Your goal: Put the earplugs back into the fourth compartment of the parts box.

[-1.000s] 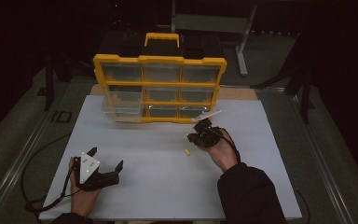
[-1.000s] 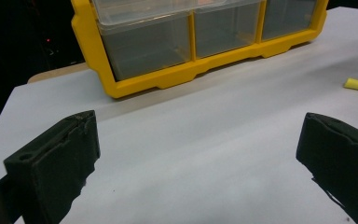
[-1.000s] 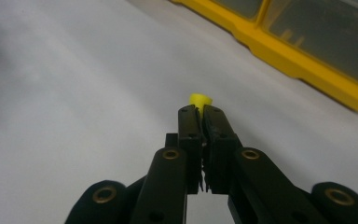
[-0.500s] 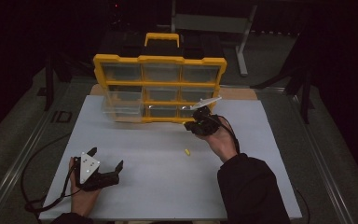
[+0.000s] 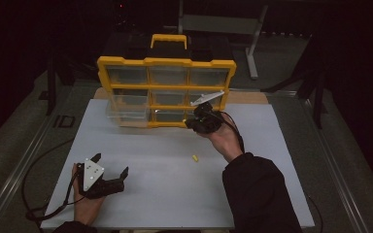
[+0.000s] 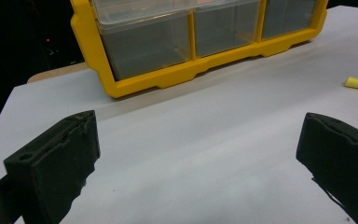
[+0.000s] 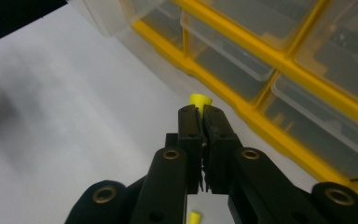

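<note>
- Right hand-held gripper [image 7: 200,112] is pinching a small yellow plug [image 7: 200,99] at its very tips; only the plug's end pokes out past the pads.
- Since a second ago this gripper has come up off the desk [image 5: 272,194] and in toward the yellow drawer organizer [image 5: 165,62]. It was hanging lower, out in front of the organizer; in the high view it now sits [image 5: 200,119] right at the organizer's front face, by the lower-right drawers.
- My read: pick is finished, carry is underway, and the plug is headed for one of the clear drawers. The right gripper view has the tips aimed at the bottom yellow rail, with a partly pulled-out drawer [image 7: 223,46] just beyond it. Can't tell which drawer is the target.
- A second yellow plug [image 5: 194,158] lies loose on the desk, in front of the organizer and apart from it. It hasn't moved over the last second. It also shows in the left gripper view [image 6: 357,83], so probably next in line.
- Left hand-held gripper [image 5: 110,180] is parked on the desk, well in front of the organizer's left end, in the same spot as before. Its jaws are spread wide with nothing between them.
- Risk: the tip-only hold on the plug is shallow, so a knock on the drawer lip could flick it out.
</note>
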The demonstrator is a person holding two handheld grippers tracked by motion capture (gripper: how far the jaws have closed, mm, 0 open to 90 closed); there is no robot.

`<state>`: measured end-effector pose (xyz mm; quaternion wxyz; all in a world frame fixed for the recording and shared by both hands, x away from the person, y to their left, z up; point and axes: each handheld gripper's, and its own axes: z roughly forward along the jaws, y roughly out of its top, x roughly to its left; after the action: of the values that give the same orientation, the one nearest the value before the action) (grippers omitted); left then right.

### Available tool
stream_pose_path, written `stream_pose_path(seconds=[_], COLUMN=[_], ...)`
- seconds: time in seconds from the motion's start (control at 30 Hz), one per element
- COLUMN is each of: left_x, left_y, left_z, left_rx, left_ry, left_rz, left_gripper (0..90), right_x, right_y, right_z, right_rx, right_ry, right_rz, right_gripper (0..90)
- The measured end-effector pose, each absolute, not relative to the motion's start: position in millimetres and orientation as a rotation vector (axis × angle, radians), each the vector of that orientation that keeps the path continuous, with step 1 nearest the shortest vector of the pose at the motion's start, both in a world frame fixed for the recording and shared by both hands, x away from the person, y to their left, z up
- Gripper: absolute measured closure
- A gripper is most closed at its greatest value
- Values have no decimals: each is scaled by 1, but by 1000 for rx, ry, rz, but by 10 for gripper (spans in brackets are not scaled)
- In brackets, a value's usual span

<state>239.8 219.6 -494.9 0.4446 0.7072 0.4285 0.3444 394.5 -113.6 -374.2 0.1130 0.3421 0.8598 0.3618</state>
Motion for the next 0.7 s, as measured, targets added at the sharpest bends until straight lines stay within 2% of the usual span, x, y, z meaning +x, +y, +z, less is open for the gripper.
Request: stream_pose_path(seconds=[0.7], left_x=[240], left_y=[220], left_z=[-495], left_rx=[1754], left_ry=[1060], left_rz=[856], left_gripper=[0], right_x=[408], right_y=[-92], right_z=[-348], right_rx=[939], right_ry=[2504], right_rz=[1105], right_gripper=[868])
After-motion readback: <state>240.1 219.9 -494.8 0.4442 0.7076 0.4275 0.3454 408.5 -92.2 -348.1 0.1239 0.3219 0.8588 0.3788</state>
